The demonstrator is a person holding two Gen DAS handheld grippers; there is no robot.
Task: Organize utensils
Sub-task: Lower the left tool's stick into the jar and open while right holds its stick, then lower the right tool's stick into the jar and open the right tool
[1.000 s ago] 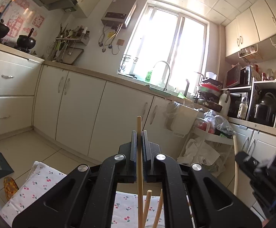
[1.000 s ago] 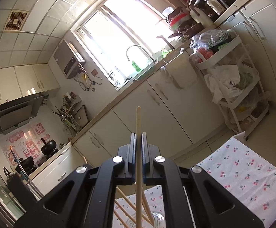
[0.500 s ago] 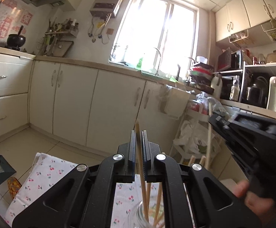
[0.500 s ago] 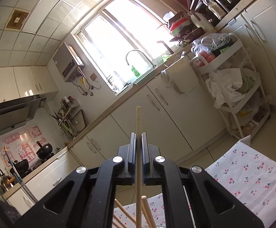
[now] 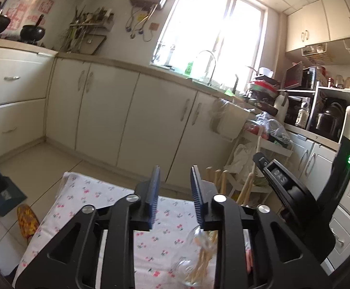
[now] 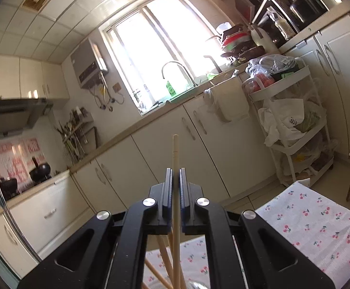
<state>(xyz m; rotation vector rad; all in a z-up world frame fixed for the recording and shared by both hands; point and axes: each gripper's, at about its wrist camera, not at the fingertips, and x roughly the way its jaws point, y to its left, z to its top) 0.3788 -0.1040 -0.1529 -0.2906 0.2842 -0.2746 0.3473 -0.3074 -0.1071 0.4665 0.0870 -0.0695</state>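
Table under a white cherry-print cloth [image 5: 83,192] carries a clear glass jar [image 5: 194,260] of wooden chopsticks [image 5: 206,252] at near right, jar partly hidden behind the gripper.

We note a cloth-covered table [image 5: 83,192] in the foreground, with the cabinet run [image 5: 131,120] behind it across a strip of floor. On the table stands a glass jar [image 5: 194,265] holding several chopsticks [image 5: 205,257], right of centre in the left wrist view. A sink tap [image 5: 208,65] sits on the counter below the window [image 5: 211,29]. A tiered cart [image 6: 293,130] stands against the cabinets, right of the sink. A slipper [image 5: 27,219] lies on the floor left of the table.
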